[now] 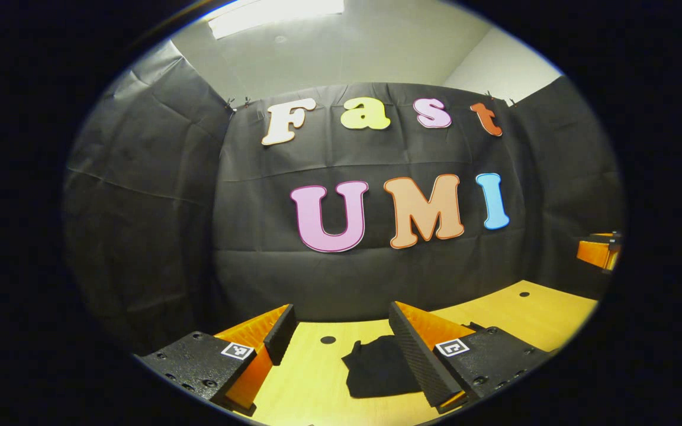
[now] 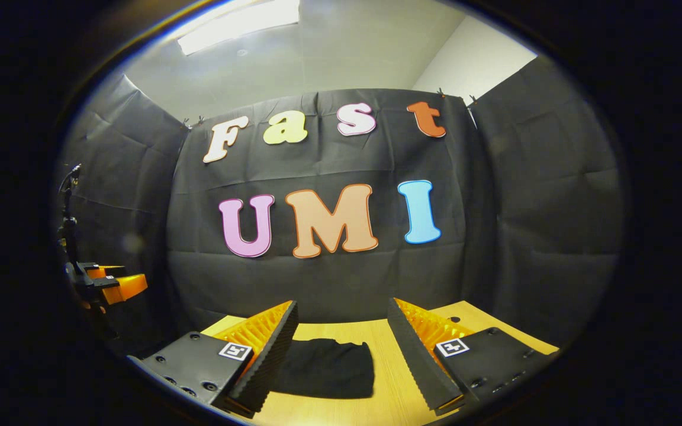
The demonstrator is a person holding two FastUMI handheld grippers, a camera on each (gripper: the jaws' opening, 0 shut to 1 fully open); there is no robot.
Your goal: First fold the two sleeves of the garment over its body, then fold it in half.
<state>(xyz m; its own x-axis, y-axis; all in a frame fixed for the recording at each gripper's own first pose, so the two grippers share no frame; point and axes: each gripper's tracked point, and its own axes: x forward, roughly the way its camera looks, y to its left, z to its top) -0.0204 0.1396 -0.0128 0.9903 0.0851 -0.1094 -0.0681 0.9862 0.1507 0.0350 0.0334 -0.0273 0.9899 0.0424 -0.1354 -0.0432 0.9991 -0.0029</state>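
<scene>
Up high, the left claw (image 1: pixel 341 331) and the right claw (image 2: pixel 341 328) both gape wide and hold nothing, probably because the job looks done. The dark garment (image 2: pixel 326 367) lies on the wooden tabletop (image 1: pixel 530 313) as a small flat bundle. Its near edge is cut off, and its folds are hard to make out.

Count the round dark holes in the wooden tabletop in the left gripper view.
2. One round dark hole lies between the left tool's fingers; another lies far right on the light wooden tabletop. More may be hidden.
</scene>
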